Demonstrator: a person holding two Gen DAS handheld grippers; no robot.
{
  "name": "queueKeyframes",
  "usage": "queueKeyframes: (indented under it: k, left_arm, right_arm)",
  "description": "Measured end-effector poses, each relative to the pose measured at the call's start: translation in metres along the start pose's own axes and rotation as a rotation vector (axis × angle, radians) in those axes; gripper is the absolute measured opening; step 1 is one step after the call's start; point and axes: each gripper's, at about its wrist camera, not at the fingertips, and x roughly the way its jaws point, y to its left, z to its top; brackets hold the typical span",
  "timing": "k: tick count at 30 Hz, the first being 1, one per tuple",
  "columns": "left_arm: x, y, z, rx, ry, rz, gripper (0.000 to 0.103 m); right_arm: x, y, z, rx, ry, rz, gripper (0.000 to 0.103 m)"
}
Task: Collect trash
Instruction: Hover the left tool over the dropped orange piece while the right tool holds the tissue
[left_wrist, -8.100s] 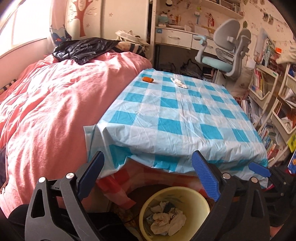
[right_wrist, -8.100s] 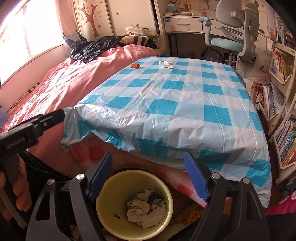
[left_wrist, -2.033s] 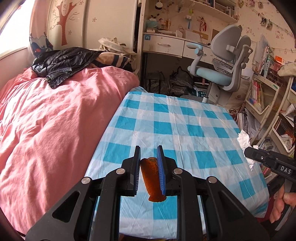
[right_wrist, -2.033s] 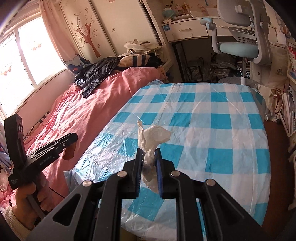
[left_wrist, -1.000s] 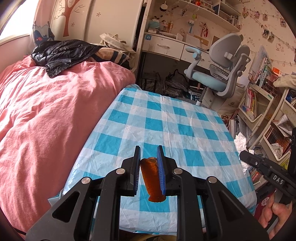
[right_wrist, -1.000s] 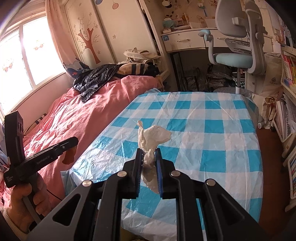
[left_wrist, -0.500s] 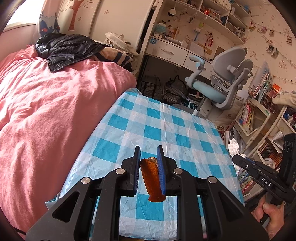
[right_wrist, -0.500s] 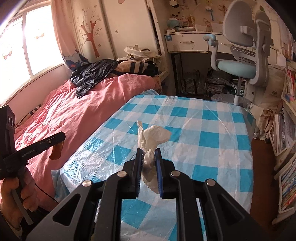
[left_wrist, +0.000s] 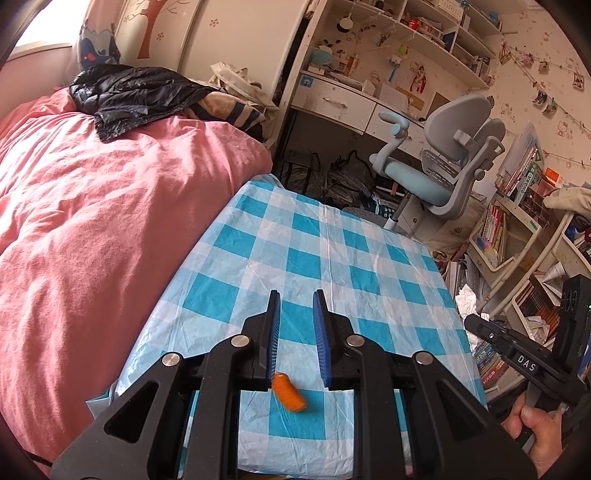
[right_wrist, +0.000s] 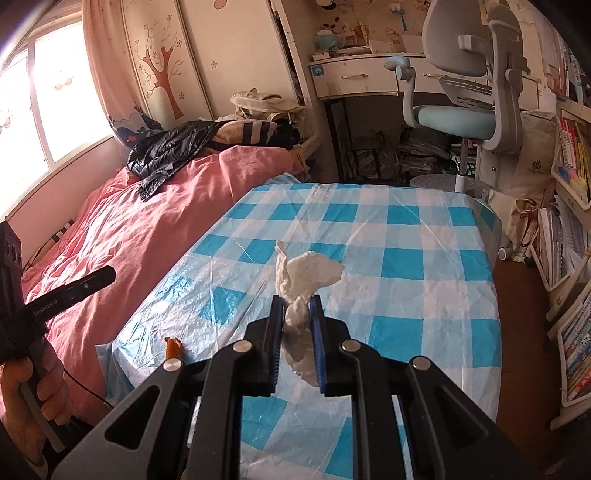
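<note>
Left wrist view: left gripper (left_wrist: 295, 295) drawn nearly closed, a narrow slit between the pads, nothing clamped. Orange scrap (left_wrist: 289, 397), half a second ago pinched between the pads, now out of them, lower and just beside the left finger, seen against the near edge of the blue-checked tablecloth (left_wrist: 332, 240); lying or falling, cannot tell.

Right wrist view: right gripper (right_wrist: 297, 299) clamped as before on the crumpled white tissue (right_wrist: 306, 273), held above the cloth. Orange scrap (right_wrist: 173, 347) at the cloth's near-left edge, apart from the left gripper (right_wrist: 109, 275).
</note>
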Motion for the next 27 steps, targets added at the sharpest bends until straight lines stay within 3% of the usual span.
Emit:
queueKeyframes:
  k: [10,27]
  left_arm:
    - [0.002,-0.001,-0.002,-0.002,0.0,-0.002,0.017]
    - [0.002,-0.001,-0.002,-0.004,0.001,-0.006,0.017]
  right_arm:
    - [0.011,0.015,-0.005,-0.084,0.046,-0.008,0.017]
    - [0.016,0.016,-0.008,-0.093,0.07,-0.018,0.017]
